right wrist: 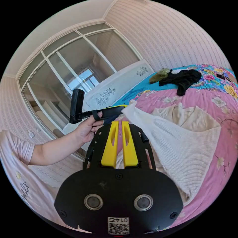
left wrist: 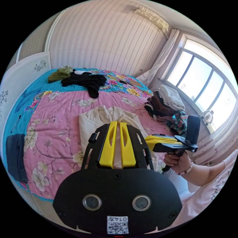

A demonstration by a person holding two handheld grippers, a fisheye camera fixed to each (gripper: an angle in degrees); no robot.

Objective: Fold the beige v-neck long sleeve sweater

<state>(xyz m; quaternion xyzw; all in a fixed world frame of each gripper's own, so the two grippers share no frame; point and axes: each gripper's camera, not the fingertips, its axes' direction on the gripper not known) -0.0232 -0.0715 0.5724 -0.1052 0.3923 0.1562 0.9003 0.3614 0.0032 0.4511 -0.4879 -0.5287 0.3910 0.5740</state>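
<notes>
Both grippers [left wrist: 118, 124] [right wrist: 119, 122] apparently clench the ribbed beige sweater's [right wrist: 183, 148] lifted hem above the bed [left wrist: 57, 129].

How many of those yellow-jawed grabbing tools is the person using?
2: the left hand-held gripper over the beige sweater, and the right hand-held gripper, its jaws closed on cloth.

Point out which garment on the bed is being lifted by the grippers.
The beige v-neck sweater on the pink bedspread: its hem edge is raised, unlike the flat black garment and green one farther back.
</notes>
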